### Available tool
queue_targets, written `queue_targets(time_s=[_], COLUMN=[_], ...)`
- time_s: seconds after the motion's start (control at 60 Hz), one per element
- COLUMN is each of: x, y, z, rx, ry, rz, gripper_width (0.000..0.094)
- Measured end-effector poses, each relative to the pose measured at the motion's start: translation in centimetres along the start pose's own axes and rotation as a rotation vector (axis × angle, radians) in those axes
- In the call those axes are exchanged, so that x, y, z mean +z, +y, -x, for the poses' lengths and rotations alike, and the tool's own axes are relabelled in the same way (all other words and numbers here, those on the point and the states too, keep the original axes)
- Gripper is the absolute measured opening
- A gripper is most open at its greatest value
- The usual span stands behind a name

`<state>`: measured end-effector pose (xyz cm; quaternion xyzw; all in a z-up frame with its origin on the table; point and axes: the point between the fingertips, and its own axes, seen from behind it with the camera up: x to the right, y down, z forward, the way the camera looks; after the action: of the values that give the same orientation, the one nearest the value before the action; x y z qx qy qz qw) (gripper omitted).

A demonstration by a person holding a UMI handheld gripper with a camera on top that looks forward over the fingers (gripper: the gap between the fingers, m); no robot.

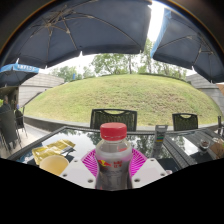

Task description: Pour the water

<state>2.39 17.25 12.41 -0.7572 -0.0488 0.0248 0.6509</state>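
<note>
A clear plastic water bottle (113, 155) with a red cap and a label stands upright between my gripper's (113, 163) two pink pads. Both pads press against the bottle's sides, so the gripper is shut on it. The bottle is held above a glass-topped outdoor table (60, 140). A small glass or cup (160, 131) stands on the table beyond the bottle, to the right.
A yellow and white packet (52, 153) lies on the table to the left of the fingers. Dark chairs (113, 118) stand across the table, with more at the left (10, 125). Dark parasols (90, 30) hang overhead. A grassy mound lies beyond.
</note>
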Motion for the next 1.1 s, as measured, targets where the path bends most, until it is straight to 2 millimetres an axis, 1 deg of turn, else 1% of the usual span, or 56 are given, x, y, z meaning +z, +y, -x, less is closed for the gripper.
queue_targets(time_s=[0.067,0.083,0.1,0.133,0.15,0.167,0.183,0.2,0.217,0.233,0.267,0.3,0.317,0.333,0.35,0.383,0.417,0.433,0.45,0.467,0.483,0.5,0.517,0.533,0.583,0.6,0.633,0.667,0.75,0.783,0.8,0.883,0.9,0.917,0.95,1.0,1.017,1.05,1.1], x=[-0.6,-0.4,-0.1,-0.2,-0.9,-1.2,-1.4,-1.7,-1.5,-0.2,-0.1,0.1,-0.7,-0.8,-0.2,0.0,0.6,-0.7,-1.1,-1.2,-1.3,-1.5,-2.4,-2.8,-4.3,-5.4,-6.8,-8.4,-12.3,-13.9,-15.1,-18.5,-19.1,-19.4,-20.7,-22.2,-22.8,-23.4,-24.3], y=[0.8,0.4,1.2,1.9,2.5,2.2,2.8,2.8,1.6,1.6,1.7,1.7,1.6,1.5,1.6,1.9,3.0,3.2,3.6,3.9,3.8,3.6,3.9,3.4,3.1,3.1,3.0,2.7,2.6,2.9,2.8,4.1,4.4,4.6,5.1,5.8,5.9,6.0,6.1], z=[0.3,0.0,-0.2,0.4,0.7,0.7,0.8,0.9,0.3,0.0,-0.2,-0.4,-0.3,-0.4,0.0,0.1,0.2,-0.5,0.4,0.5,0.3,0.5,0.0,0.1,0.2,0.1,0.2,0.5,1.2,1.4,1.7,3.5,4.0,3.6,4.7,5.7,5.8,6.1,6.1], rx=[0.014,0.021,0.021,0.017,0.014,0.016,0.014,0.016,0.018,0.023,0.031,0.036,0.039,0.039,0.035,0.018,-0.01,-0.025,-0.036,-0.043,-0.046,-0.046,-0.046,-0.04,-0.031,-0.032,-0.035,-0.041,-0.068,-0.069,-0.064,-0.012,-0.001,0.009,0.028,0.035,0.032,0.03,0.011], ry=[-0.008,-0.018,-0.027,-0.048,-0.053,-0.055,-0.056,-0.058,-0.062,-0.063,-0.065,-0.067,-0.068,-0.068,-0.067,-0.067,-0.058,-0.059,-0.056,-0.054,-0.047,-0.045,-0.046,-0.044,-0.039,-0.037,-0.035,-0.033,-0.021,-0.015,-0.012,-0.02,-0.027,-0.038,-0.05,-0.069,-0.075,-0.076,-0.063], rz=[-0.025,-0.027,-0.032,-0.028,-0.033,-0.06,-0.056,-0.061,-0.049,-0.052,-0.044,-0.044,-0.043,-0.044,-0.04,-0.026,0.021,0.051,0.079,0.1,0.106,0.102,0.099,0.091,0.085,0.088,0.091,0.079,0.051,0.046,0.044,0.047,0.051,0.053,0.054,0.051,0.046,0.036,0.023], gripper_width=[0.0349,0.0348,0.0348,0.0348,0.0361,0.0362,0.0362,0.036,0.0368,0.0368,0.0382,0.0407,0.0429,0.0451,0.0474,0.0517,0.0583,0.0645,0.0724,0.0808,0.0855,0.0843,0.0831,0.0829,0.0835,0.0834,0.0834,0.0833,0.0834,0.0837,0.0838,0.0836,0.0836,0.0838,0.0839,0.084,0.0841,0.0842,0.0844])
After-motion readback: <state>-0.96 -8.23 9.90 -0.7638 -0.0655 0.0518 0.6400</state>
